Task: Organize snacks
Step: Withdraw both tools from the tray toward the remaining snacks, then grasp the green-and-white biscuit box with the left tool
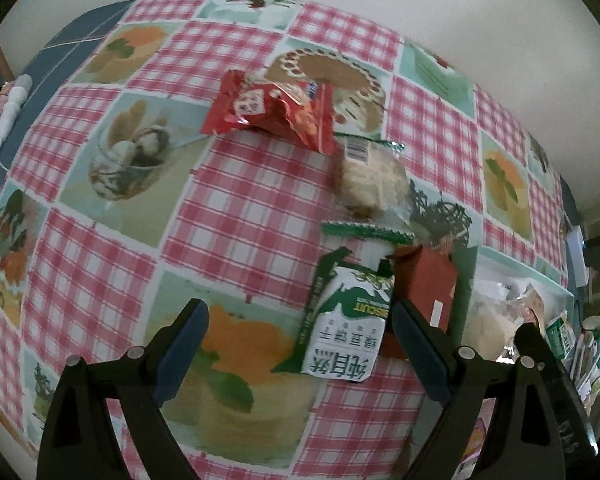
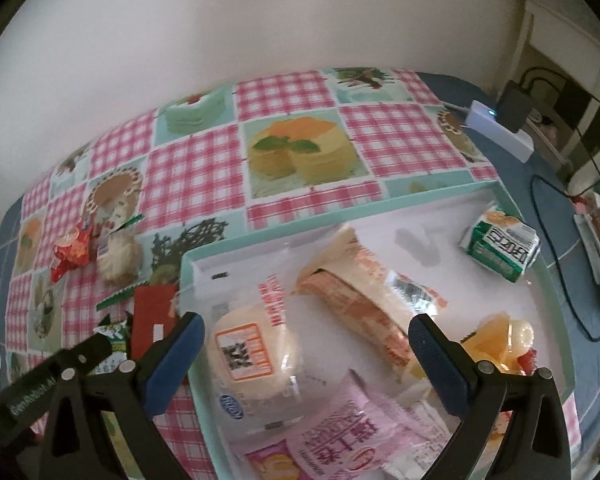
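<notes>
Green biscuit packet point(image 1: 346, 320) lies between left gripper's point(image 1: 300, 344) spread jaws.

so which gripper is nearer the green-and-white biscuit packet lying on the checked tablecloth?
Left. The left gripper is open right around the green-and-white biscuit packet; the right gripper hovers open over the mint-rimmed tray beside it.

- A checkered cake-print tablecloth point(image 2: 188, 168) is covering the desk.
- A white power strip point(image 2: 500, 130) is sitting at its far corner.
- A black cable point(image 2: 556, 240) is trailing nearby.
</notes>
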The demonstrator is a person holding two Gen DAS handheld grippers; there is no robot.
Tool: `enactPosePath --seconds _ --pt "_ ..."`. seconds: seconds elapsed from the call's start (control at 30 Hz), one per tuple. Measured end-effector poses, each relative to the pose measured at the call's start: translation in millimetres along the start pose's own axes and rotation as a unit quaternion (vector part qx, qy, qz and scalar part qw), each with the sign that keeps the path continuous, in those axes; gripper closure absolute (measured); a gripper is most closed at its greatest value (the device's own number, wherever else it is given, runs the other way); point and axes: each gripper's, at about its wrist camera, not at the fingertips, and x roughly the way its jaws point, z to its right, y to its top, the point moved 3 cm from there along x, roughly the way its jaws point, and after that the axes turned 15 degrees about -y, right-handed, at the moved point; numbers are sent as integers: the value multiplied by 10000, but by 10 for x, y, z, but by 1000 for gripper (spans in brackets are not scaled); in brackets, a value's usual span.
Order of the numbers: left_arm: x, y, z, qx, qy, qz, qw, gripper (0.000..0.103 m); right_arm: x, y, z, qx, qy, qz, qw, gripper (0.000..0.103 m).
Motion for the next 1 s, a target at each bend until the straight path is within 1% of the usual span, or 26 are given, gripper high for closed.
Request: enactPosePath --seconds 0.17,0.27,0.33,0.5,0.57,0.6,0.63,0.67,0.7,0.73,0.77,0.87,1.0 --pt "105 -35 64 118 -14 -126 9999 10 15 5 62 64 -3 -41 10000 0" --pt "117 -24 77 204 176 -33 9996 10 16 2 42 37 -3 -32 10000 0" --pt "132 -16 47 146 366 2 9992 10 16 -4 25 17 -20 -17 10000 0" --pt "82 -11 -92 -118 367 58 9992 11 -2 -10 -41 -53 -31 39 10000 0" --pt "66 -8 -112 -165 283 75 9994 18 -29 -11 -106 -145 46 96 9998 0" --pt "64 -9 -120 -200 203 65 9996 31 -41 -15 -136 -181 78 118 9997 1" --pt "60 -17 -138 -226 183 19 9996 45 -64 -21 -180 -225 105 169 9995 1" --pt "42 -42 -167 -215 220 -9 9995 53 -78 -24 -207 -252 122 209 9994 1" --pt "48 -49 -179 -182 288 -25 9994 55 -94 -24 -240 -295 143 257 9991 2" --pt "50 -52 -175 -128 360 -24 9993 58 -110 -24 -270 -330 162 308 9988 2" --pt "49 -55 -185 -123 345 -33 9993 59 -134 -26 -309 -372 184 374 9984 2" --pt "29 -46 -236 -217 232 16 9995 59 -181 -37 -394 -464 235 486 9975 10" --pt "-41 -16 -406 -390 329 145 9986 59 -258 -72 -537 -663 409 654 9948 20"
